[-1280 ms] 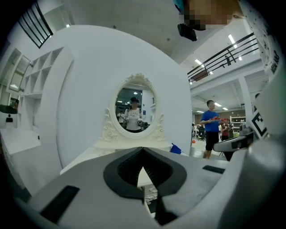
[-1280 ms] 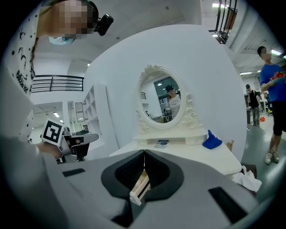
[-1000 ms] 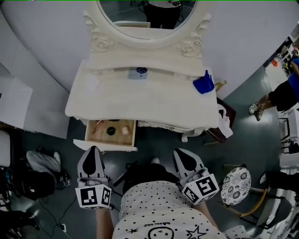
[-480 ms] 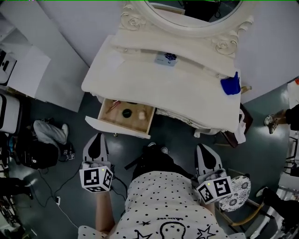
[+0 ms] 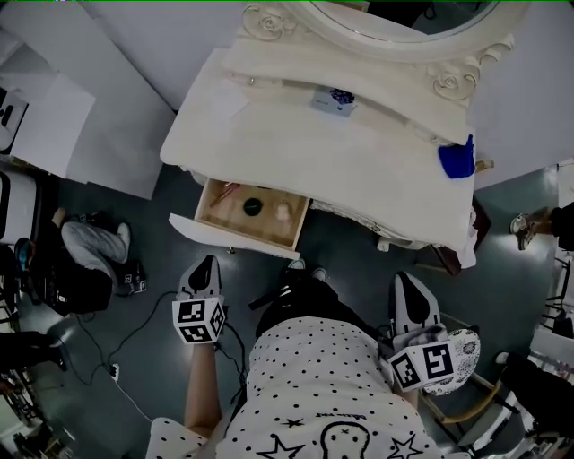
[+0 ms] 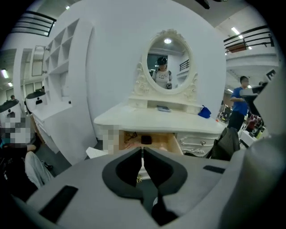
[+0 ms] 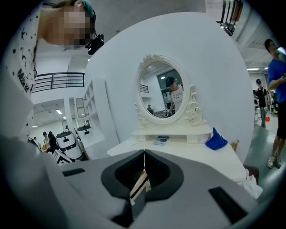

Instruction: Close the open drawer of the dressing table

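Grey floor (image 5: 502, 242), white wall (image 5: 161, 45) behind. Left gripper (image 5: 207, 263) clenched, tips meeting, nothing between them, aimed at 12 o'clock. Right gripper (image 5: 405, 280) likewise pressed closed and empty; a pale striped strip (image 7: 139, 185) behind its tips is possibly gripper hardware. The drawer (image 5: 235, 238) stands open at the 7 o'clock corner of the dressing table (image 5: 341, 161), just ahead of the left gripper and apart from it. Dark round item (image 5: 252, 206) inside. Blue object (image 5: 456, 160) at the tabletop's 3 o'clock edge.

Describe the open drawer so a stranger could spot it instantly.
Find the white dressing table with the oval mirror. Below its top, on the left, one drawer is pulled out, showing a pale wooden inside; the carved drawer front beside it is shut.
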`<state>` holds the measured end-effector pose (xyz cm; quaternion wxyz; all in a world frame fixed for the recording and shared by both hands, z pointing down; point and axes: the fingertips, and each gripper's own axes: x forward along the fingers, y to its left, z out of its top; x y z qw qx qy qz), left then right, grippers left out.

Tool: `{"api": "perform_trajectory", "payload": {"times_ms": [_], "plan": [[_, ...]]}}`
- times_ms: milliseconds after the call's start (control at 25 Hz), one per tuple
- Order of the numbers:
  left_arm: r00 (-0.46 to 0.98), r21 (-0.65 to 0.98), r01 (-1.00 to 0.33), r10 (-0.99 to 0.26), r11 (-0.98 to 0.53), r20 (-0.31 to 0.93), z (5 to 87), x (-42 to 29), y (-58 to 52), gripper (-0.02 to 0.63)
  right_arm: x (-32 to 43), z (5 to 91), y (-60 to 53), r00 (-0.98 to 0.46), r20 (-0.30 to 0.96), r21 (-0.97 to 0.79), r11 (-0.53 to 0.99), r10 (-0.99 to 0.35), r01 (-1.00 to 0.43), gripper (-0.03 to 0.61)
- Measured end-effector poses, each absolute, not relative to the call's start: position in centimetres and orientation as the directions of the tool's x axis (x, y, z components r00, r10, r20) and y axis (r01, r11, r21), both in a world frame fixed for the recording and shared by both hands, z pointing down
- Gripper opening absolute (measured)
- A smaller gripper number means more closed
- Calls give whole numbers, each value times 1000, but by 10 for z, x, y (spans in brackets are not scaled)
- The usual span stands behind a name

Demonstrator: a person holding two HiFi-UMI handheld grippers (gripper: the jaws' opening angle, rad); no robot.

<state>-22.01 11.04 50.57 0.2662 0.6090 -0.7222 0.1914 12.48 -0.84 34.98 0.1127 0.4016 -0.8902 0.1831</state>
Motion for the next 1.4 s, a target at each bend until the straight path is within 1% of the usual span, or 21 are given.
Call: {"api": "perform_trajectory", "payload": {"times_ms": [40,120,160,240,520,600,800,1040,1160,1240,1400], "plan": [[-100,63,-981,-758,183,645,517,-220,112,16,125,349,-9,-646,351,-234,605,-677,-761,9],[-66,94,-979,-718,181,693,542,-219,113,101,125,348,-11,-635,355,-232,594,-686,-771,9],[-48,109,-978,-699,178,714,554,-218,113,127,125,349,-12,-630,359,-231,589,-689,-775,9],[-20,123,-977,-657,171,754,578,-215,115,142,127,351,-11,-619,372,-230,577,-691,-783,9],[6,103,-983,-536,150,844,649,-215,115,155,128,362,-3,-585,420,-227,544,-694,-808,9],[8,102,-983,-518,154,855,663,-218,115,168,126,364,-1,-580,426,-224,540,-695,-811,9],[12,100,-984,-499,150,867,683,-223,114,183,123,369,9,-557,442,-228,512,-703,-828,9],[59,149,-978,-489,148,871,700,-222,105,182,113,374,13,-550,456,-228,506,-700,-832,9],[54,142,-980,-496,141,867,701,-222,101,181,110,374,13,-543,456,-227,498,-705,-837,9],[57,147,-979,-504,142,862,702,-222,98,161,110,374,12,-538,457,-226,493,-708,-840,9],[82,170,-977,-505,131,859,702,-223,97,158,108,375,11,-530,457,-222,486,-714,-846,9]]}}
